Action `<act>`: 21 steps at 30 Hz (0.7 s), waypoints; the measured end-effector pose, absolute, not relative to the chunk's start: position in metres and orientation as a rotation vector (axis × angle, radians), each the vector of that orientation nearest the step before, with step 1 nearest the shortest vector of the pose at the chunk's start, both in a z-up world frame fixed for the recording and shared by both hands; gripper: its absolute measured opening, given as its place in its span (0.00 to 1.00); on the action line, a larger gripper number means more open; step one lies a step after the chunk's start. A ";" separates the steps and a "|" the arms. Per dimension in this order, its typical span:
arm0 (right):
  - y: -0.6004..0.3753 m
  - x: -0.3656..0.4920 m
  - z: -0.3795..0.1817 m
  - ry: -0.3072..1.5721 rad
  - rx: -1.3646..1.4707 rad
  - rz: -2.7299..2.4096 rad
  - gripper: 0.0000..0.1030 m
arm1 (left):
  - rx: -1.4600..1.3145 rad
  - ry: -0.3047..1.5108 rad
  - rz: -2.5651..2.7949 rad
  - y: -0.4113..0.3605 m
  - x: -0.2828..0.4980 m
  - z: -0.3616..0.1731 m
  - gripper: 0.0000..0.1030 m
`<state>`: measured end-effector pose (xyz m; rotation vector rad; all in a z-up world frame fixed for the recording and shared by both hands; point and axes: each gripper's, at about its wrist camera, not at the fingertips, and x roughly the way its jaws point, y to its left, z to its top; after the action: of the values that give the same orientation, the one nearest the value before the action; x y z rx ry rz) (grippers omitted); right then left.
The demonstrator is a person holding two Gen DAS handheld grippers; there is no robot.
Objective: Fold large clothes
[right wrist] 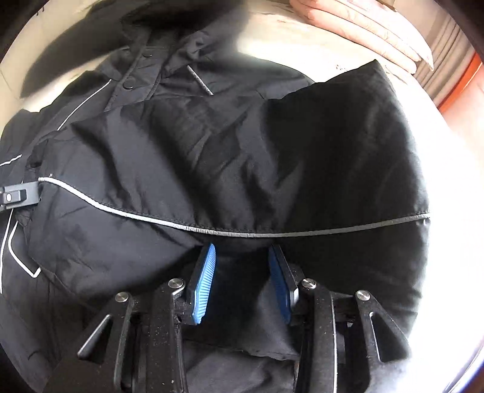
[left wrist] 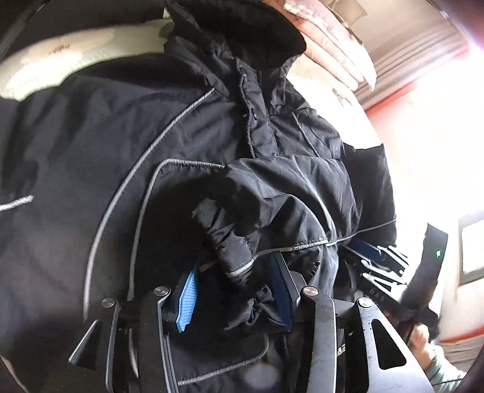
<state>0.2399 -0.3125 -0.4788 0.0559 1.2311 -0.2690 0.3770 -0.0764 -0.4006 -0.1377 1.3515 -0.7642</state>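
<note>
A large black jacket [left wrist: 127, 130] with grey reflective piping lies spread on a pale surface, collar at the far end. It also fills the right wrist view [right wrist: 187, 157]. My left gripper [left wrist: 236, 287] stands open with a bunched sleeve cuff [left wrist: 239, 241] lying between its blue pads [left wrist: 187, 299]. My right gripper [right wrist: 242, 278] stands open with a folded-over jacket panel between its blue pads [right wrist: 205, 281]; it also shows in the left wrist view [left wrist: 378, 260]. The left gripper's tip shows in the right wrist view [right wrist: 18, 195].
Folded pink cloth [left wrist: 332, 48] lies beyond the collar, also in the right wrist view [right wrist: 372, 27]. The pale bed-like surface [right wrist: 302, 45] shows around the jacket. An orange-edged wall [left wrist: 402, 96] is at right.
</note>
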 end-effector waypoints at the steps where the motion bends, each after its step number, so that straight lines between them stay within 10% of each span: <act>1: -0.310 0.240 -0.478 1.231 0.058 -0.272 0.40 | -0.131 1.352 -0.756 -0.079 0.377 -0.403 0.37; 2: -0.310 0.239 -0.477 1.231 0.064 -0.274 0.40 | -0.121 1.337 -0.752 -0.080 0.376 -0.401 0.22; 5: -0.319 0.230 -0.466 1.240 0.083 -0.258 0.40 | -0.125 1.262 -0.770 -0.078 0.370 -0.378 0.16; 14: -0.302 0.226 -0.368 1.054 0.150 -0.160 0.48 | -0.178 1.061 -0.673 0.003 0.395 -0.288 0.15; 21: -0.331 0.261 -0.428 1.205 0.169 -0.315 0.57 | -0.058 1.272 -0.477 0.052 0.411 -0.374 0.22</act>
<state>0.2610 -0.3310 -0.4277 0.1686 1.2047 -0.3152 0.4107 0.0522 -0.3737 -0.0585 1.2716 -0.4769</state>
